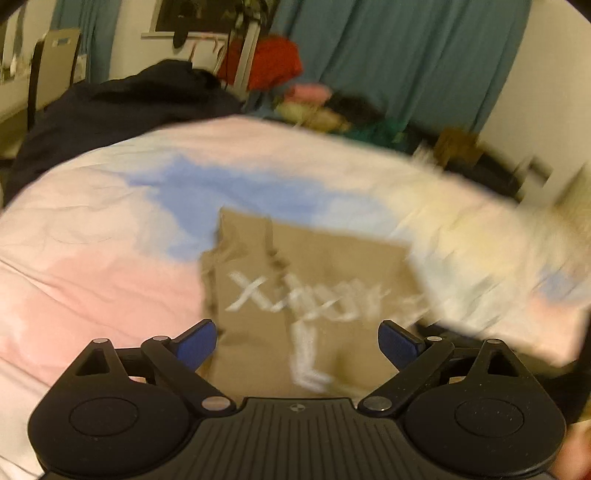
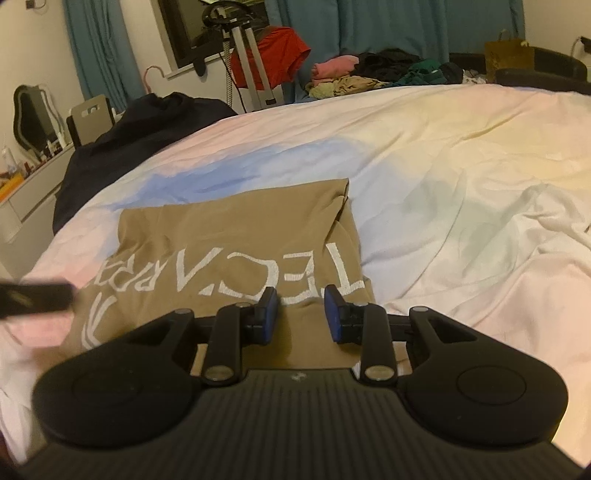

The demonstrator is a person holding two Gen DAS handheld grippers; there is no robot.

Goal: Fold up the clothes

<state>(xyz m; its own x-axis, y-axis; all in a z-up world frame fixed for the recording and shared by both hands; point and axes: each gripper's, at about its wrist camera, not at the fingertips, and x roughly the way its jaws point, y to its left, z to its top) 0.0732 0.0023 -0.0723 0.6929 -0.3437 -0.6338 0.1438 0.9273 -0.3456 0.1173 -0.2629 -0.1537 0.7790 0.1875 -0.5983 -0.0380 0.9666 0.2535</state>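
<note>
A tan shirt (image 2: 236,236) with white lettering lies folded into a rough rectangle on the pastel bedspread (image 2: 443,166). It also shows in the blurred left wrist view (image 1: 314,280). My left gripper (image 1: 297,341) is open wide and empty above the shirt's near part. My right gripper (image 2: 300,314) is partly open with a narrow gap, empty, over the shirt's near right edge. The left gripper's dark blurred tip (image 2: 35,293) enters the right wrist view at the left.
A dark garment (image 2: 140,129) lies heaped at the bed's far left. A pile of mixed clothes (image 2: 369,74) sits at the far edge. A red garment (image 2: 280,55) hangs on a stand. Teal curtains (image 2: 388,26) hang behind. A dresser (image 2: 22,192) stands on the left.
</note>
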